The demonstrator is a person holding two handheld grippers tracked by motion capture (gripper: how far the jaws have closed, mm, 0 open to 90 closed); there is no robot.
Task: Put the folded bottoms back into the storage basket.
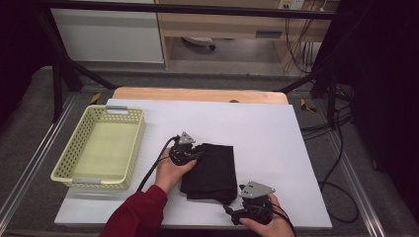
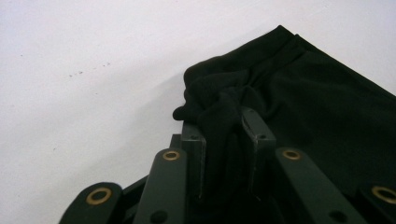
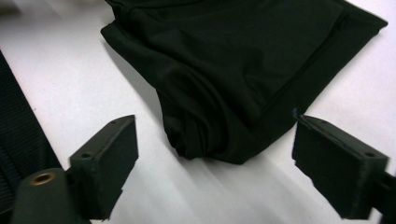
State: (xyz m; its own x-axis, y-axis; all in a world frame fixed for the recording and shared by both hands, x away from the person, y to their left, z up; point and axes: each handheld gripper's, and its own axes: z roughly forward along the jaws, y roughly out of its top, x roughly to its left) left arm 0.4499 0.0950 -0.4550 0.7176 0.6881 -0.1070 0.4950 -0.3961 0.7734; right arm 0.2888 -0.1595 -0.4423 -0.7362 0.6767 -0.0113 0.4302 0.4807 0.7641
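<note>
Your folded black cloth (image 1: 209, 170) lies on the white table (image 1: 276, 143), just right of the yellow basket (image 1: 129, 148), its long axis running away from you. Your left gripper (image 2: 224, 133) is clenched on a bunched far-left corner; your right gripper (image 3: 215, 158) stands released around the near corner, untouched. The basket holds nothing.

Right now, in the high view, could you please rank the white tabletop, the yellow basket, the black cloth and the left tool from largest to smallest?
1. white tabletop
2. yellow basket
3. black cloth, somewhat smaller than the basket
4. left tool, clamped on the cloth's edge
</note>
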